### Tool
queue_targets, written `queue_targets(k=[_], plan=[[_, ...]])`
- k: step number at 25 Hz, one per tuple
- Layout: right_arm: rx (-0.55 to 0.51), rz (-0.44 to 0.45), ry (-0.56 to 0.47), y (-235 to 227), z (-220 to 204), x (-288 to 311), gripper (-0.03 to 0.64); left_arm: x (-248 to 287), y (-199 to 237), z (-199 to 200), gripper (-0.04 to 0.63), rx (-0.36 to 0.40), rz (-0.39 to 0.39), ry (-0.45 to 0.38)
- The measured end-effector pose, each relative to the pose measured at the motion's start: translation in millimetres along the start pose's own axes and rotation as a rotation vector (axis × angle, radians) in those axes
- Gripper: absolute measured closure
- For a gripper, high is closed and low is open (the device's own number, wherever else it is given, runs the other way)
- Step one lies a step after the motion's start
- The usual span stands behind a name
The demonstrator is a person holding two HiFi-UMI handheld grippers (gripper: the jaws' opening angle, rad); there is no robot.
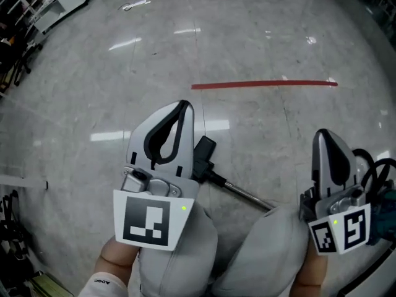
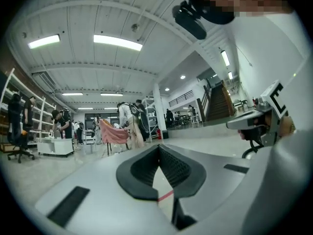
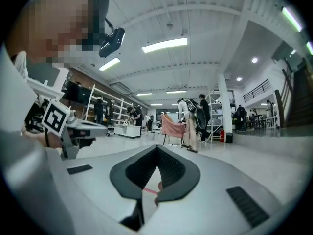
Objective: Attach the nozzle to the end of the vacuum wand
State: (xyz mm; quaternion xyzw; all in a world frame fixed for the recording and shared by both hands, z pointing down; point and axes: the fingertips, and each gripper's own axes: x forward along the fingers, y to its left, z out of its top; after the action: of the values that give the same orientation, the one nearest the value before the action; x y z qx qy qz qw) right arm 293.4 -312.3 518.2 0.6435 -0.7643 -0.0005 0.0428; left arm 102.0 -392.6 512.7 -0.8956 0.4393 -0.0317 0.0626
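Left tool, right tool both closed, empty; silver metal vacuum wand with black end lies on grey floor

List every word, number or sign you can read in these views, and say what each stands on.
White cuff: small dark print, too blurred to read.
Marker cubes on the left gripper and right gripper: black-and-white square patterns, no words.
Nothing else bears text.
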Motion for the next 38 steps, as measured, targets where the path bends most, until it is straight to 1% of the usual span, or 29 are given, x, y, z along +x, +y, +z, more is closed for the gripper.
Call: queue_targets(k=[2,4,5,6,8,11,12,15,17,20,23,26,31,36,38], plan=[[0.011,-0.006,0.014,-1.2,-3.1,0.2,0.614,1.4,-18.5,-10.6,0.584,0.08,-0.05,0.041],[-0.025,0.002,0.035,2.0,-5.8,3.7,0.614,3.2,-28.7,-13.4,0.584,0.164,-0.072,0.06],[-0.049,0.005,0.05,4.6,-7.7,5.4,0.614,3.4,-31.0,-13.0,0.584,0.188,-0.073,0.056],[-0.066,0.009,0.07,7.1,-10.7,7.3,0.614,3.4,-31.1,-12.3,0.584,0.193,-0.069,0.047],[-0.05,0.021,0.116,9.0,-18.9,11.2,0.614,4.1,-27.0,-12.4,0.584,0.158,-0.056,0.032],[0.04,0.003,0.156,-0.9,-26.7,9.7,0.614,2.7,-20.7,-11.1,0.584,0.071,-0.031,0.021],[0.065,-0.013,0.152,-5.9,-26.1,7.1,0.614,1.4,-19.9,-9.3,0.584,0.062,-0.025,0.016],[0.106,-0.058,0.12,-16.3,-22.1,-0.6,0.614,-1.2,-19.3,-6.5,0.584,0.069,-0.024,0.011],[0.117,-0.062,0.12,-15.6,-22.6,-1.5,0.614,-2.4,-19.5,-6.7,0.584,0.064,-0.026,0.013],[0.108,-0.048,0.128,-9.0,-20.6,-0.2,0.615,-3.6,-23.0,-4.8,0.584,0.054,-0.029,0.012],[0.061,-0.04,0.119,-2.8,-13.9,0.3,0.615,-3.6,-25.4,-0.6,0.584,0.045,-0.033,0.001],[0.046,-0.04,0.111,1.4,-11.4,-0.6,0.615,-5.6,-22.8,0.3,0.584,0.018,-0.027,0.001],[0.029,-0.035,0.106,6.7,-12.2,3.9,0.615,-4.7,-24.0,-2.2,0.584,0.051,-0.042,0.002],[0.008,-0.033,0.107,8.7,-14.5,7.9,0.615,-1.9,-20.3,-7.8,0.584,0.025,-0.038,0.008],[0.017,-0.029,0.108,9.0,-17.9,11.2,0.615,-0.3,-18.0,-10.7,0.585,0.034,-0.042,0.01]])
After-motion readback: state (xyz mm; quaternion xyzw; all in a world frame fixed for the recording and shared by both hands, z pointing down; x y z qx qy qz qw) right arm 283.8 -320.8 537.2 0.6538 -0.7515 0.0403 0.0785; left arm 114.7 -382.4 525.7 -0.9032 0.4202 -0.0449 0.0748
